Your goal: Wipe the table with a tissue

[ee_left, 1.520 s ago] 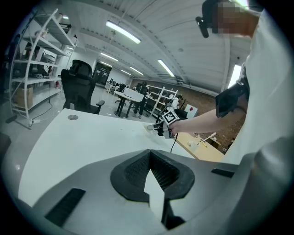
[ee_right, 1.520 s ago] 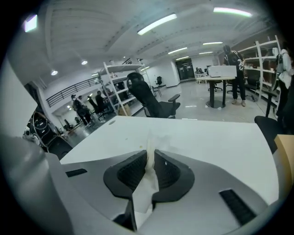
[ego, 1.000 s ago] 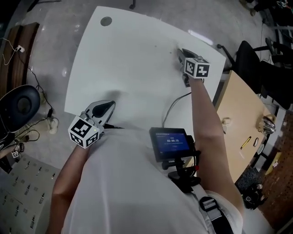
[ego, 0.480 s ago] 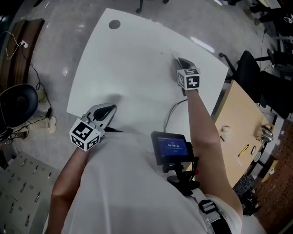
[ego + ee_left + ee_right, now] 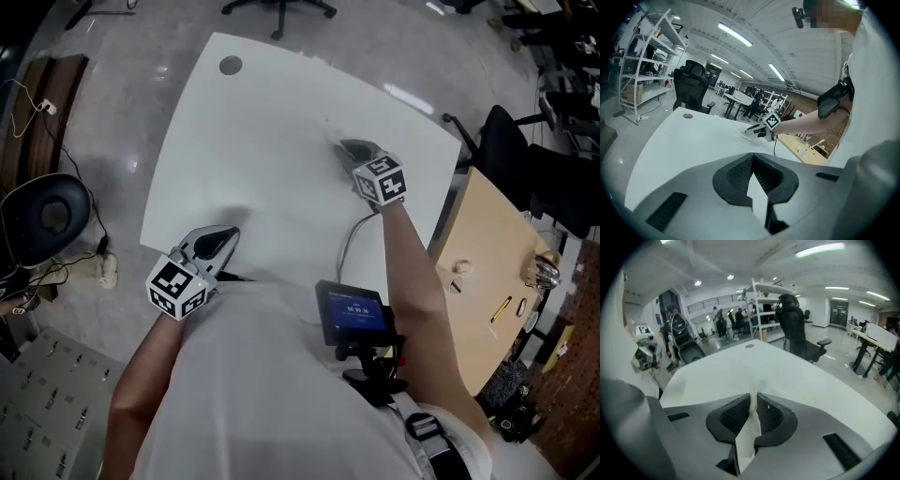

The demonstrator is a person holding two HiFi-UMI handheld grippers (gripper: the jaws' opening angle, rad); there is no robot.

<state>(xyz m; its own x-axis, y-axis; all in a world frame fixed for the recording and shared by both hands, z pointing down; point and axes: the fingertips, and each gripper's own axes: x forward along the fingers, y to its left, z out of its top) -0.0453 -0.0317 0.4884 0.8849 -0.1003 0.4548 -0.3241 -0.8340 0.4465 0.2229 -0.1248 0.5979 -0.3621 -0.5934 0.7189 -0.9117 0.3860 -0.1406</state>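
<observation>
My right gripper [image 5: 349,148] is tipped down onto the white table [image 5: 253,141], right of its middle, shut on a white tissue [image 5: 750,425]. The tissue is pinched between the pads and pokes out past the tips onto the tabletop. From the left gripper view the same right gripper [image 5: 752,132] sits far across the table with the tissue [image 5: 742,133] under its tip. My left gripper [image 5: 222,238] hovers at the table's near edge, jaws together and holding nothing; in its own view the left gripper [image 5: 752,161] shows only the table behind the tips.
A grey round cap [image 5: 231,66] sits in the table's far left corner. A wooden desk [image 5: 487,244] and a black office chair [image 5: 511,141] stand to the right. A cable [image 5: 349,239] trails from the right gripper to a small screen [image 5: 354,314] on the person's chest.
The right gripper has slid leftward across the table with the tissue and rolled a little. The left gripper has stayed where it was.
</observation>
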